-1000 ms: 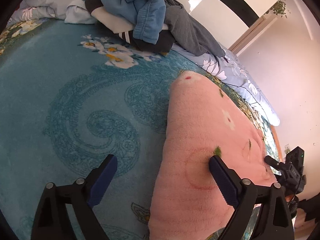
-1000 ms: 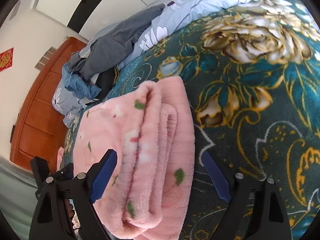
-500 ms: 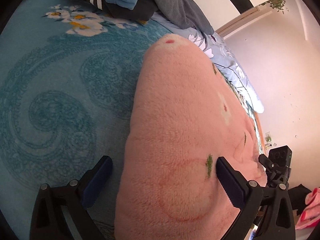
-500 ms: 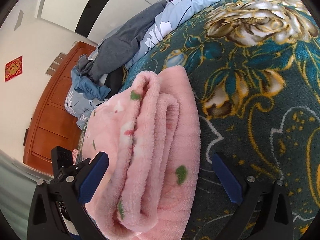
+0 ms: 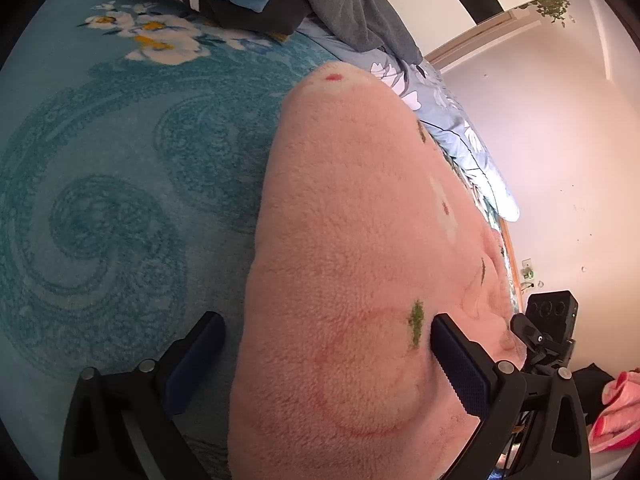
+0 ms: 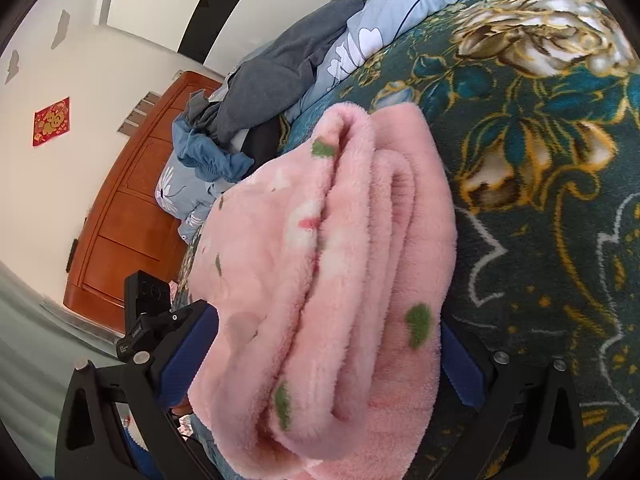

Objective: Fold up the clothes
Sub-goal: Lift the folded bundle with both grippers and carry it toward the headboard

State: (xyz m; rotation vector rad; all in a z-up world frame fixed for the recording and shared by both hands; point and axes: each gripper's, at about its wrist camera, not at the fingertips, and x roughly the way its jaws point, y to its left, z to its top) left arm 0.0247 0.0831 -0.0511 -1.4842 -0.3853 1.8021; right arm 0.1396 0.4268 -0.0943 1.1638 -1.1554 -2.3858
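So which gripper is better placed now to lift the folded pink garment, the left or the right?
Probably the right gripper. Its jaws straddle the stacked end of the pink garment, with all layers between them. The left gripper has one jaw on the garment's flat top and one beside it on the teal blanket.

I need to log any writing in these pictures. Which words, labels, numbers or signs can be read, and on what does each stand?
Red wall decoration: gold figure or character, too blurred to read.
Black camera block on the other hand-held gripper: small pale lettering, too small to read.
Pink fleece garment, teal bed cover: patterns only, no text.
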